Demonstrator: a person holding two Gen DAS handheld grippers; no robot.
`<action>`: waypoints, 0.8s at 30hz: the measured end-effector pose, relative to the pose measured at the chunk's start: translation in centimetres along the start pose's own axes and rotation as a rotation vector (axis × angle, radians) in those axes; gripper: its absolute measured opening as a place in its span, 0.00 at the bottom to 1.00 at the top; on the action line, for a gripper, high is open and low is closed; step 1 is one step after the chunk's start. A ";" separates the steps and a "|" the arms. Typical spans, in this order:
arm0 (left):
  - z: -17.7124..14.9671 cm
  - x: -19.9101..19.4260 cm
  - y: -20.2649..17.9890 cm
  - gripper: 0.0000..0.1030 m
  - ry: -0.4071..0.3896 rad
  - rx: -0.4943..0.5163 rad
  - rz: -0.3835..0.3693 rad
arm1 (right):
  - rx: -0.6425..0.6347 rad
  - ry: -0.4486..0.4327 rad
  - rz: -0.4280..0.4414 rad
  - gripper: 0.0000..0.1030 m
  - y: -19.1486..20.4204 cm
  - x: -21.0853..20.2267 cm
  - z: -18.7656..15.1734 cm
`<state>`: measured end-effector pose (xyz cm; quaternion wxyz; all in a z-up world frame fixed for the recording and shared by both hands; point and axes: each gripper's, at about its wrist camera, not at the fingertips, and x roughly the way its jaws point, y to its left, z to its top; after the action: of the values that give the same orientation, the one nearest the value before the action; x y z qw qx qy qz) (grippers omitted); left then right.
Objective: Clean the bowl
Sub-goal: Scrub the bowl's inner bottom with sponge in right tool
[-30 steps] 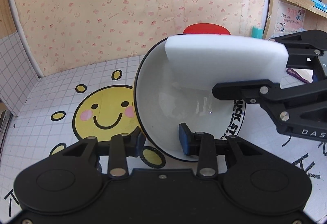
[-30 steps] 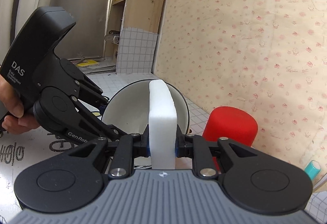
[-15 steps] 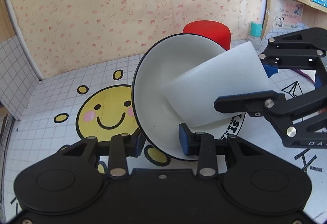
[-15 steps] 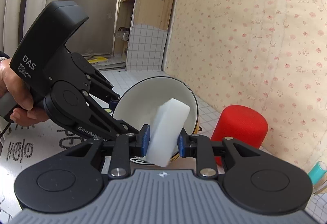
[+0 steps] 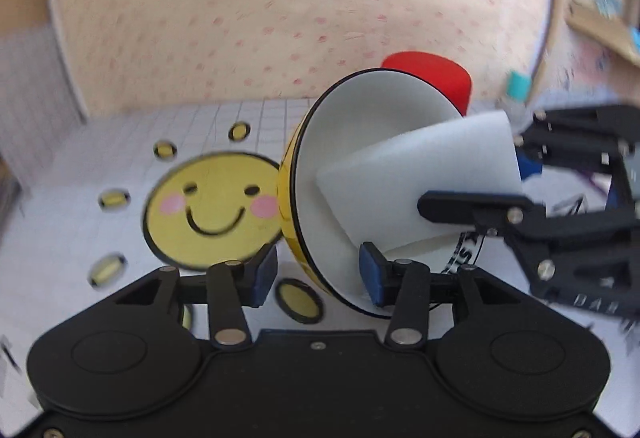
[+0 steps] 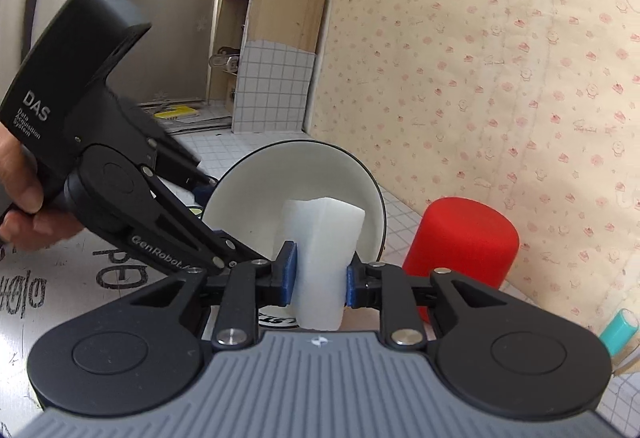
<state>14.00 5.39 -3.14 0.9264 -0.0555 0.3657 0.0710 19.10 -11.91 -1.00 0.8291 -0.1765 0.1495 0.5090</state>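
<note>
Smiley-print table [image 5: 132, 158]: bowl [image 5: 360, 118] tipped on edge, mouth facing right gripper [image 6: 318, 276], which is tightening on sponge [image 6: 324, 238] inside it; left gripper [image 5: 316, 274] is opening around the near rim.

The bowl [image 6: 280, 178] looked glossy and smooth inside, the sponge [image 6: 320, 246] was matt white foam, and the red cup [image 6: 464, 238] appeared matt

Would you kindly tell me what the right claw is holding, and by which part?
The white sponge, near its rear end, between the right claw's closing jaws.
</note>
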 end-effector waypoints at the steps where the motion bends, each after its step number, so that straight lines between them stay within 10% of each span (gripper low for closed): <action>1: -0.2 -0.1 -0.2 0.53 -0.007 -0.016 0.022 | 0.003 0.000 0.001 0.25 0.0 0.1 0.0; 6: -1.2 -0.2 -1.2 0.56 -0.054 -0.074 0.074 | 0.007 0.008 -0.003 0.25 0.0 0.1 -0.1; 11: -0.5 -0.3 -0.7 0.32 -0.042 -0.027 0.024 | 0.016 -0.017 -0.024 0.26 -0.1 -0.4 0.0; 19: 0.2 -0.7 -1.3 0.30 -0.030 0.155 0.070 | -0.042 -0.087 -0.070 0.22 0.6 -1.2 0.3; 24: 0.1 -0.7 -1.4 0.31 -0.035 0.159 0.075 | -0.075 0.014 0.003 0.21 1.1 0.0 -0.1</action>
<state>13.79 3.96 -2.53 0.9308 0.0334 0.3558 0.0775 18.12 -11.48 -1.22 0.8199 -0.2109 0.1364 0.5145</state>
